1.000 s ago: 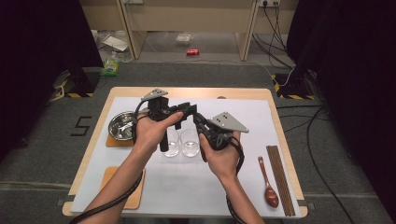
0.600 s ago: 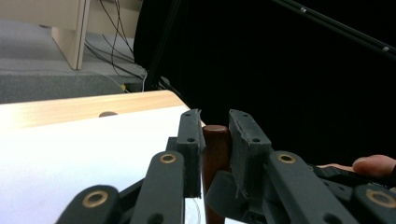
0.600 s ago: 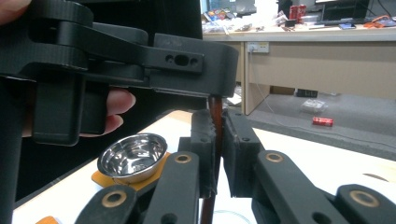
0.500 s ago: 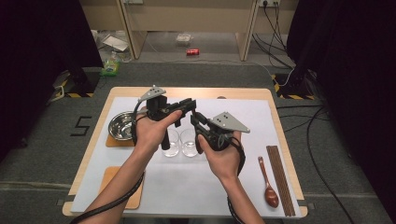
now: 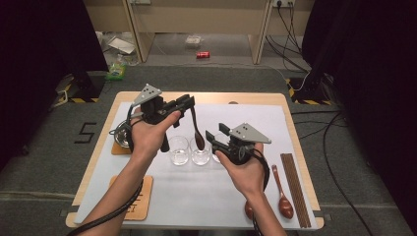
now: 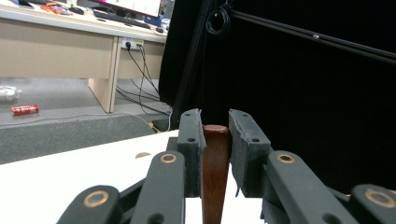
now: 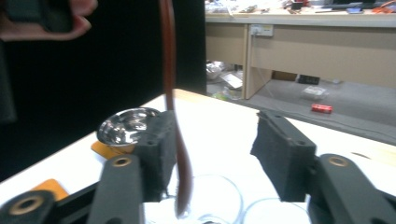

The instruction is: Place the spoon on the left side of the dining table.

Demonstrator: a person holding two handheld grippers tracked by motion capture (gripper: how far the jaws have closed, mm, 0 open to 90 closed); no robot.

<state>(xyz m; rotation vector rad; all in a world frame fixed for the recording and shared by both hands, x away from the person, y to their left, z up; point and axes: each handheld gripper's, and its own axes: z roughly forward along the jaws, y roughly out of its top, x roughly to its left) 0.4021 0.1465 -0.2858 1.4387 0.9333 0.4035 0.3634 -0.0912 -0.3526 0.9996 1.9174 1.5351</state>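
Looked like a handover just wrapped up: left tongs [image 5: 186, 102] were clamped on the spoon [image 5: 197, 133] handle, bowl dangling over the middle glass [image 5: 200, 156]. Right tongs [image 5: 217, 133] had just been opening, jaws wide with nothing pinched between them. Spoon wasn't in the glass yet, I think. A third glass seemed hidden behind the right hand.

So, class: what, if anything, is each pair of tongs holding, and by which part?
The left tongs grip a wooden spoon by the top end of its handle, bowl hanging down. The right tongs have just opened and hold nothing.
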